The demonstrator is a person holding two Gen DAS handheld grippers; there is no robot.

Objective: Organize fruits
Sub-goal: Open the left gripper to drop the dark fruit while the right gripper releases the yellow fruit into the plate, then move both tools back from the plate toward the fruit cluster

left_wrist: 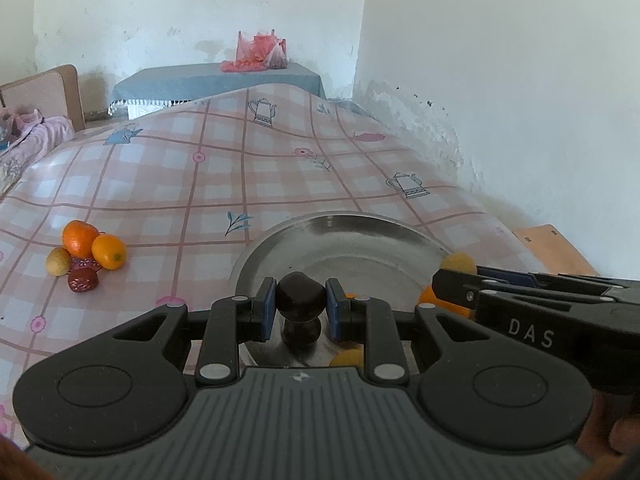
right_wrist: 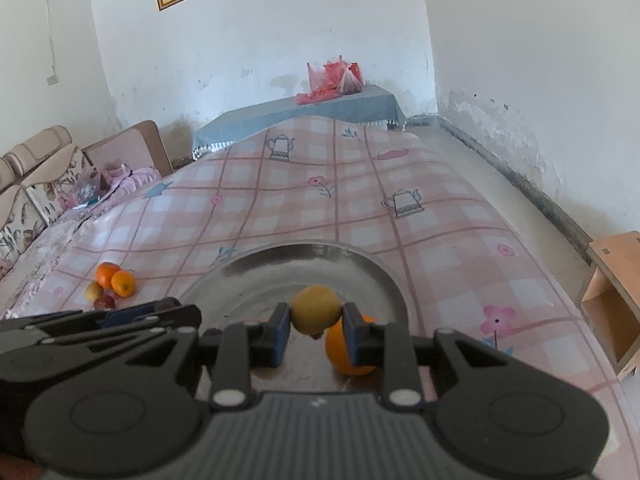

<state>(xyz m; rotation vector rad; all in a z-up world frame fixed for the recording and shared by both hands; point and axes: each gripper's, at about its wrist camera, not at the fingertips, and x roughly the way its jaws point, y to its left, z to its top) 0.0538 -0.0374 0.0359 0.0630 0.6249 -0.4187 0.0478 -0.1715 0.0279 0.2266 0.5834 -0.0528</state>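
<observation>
1. Far left on the checked tablecloth, a small pile waits: two oranges, a pale yellow fruit and a dark red fruit, all touching or just beside each other, well apart from the metal plate.
2. Centre now: the left gripper has its blue pads clamped on a dark brown fruit, carried over the near part of the plate.
3. To the right, the right gripper pinches a yellow fruit between its pads, also over the plate, just above an orange already lying there.
4. The step in hand looks like a double delivery, both fruits on their way into the plate.
5. Next move, as judged: bring each fruit low, clear of the orange, spread the jaws gently so nothing rolls off the shallow rim, then go back left for the pile.
</observation>
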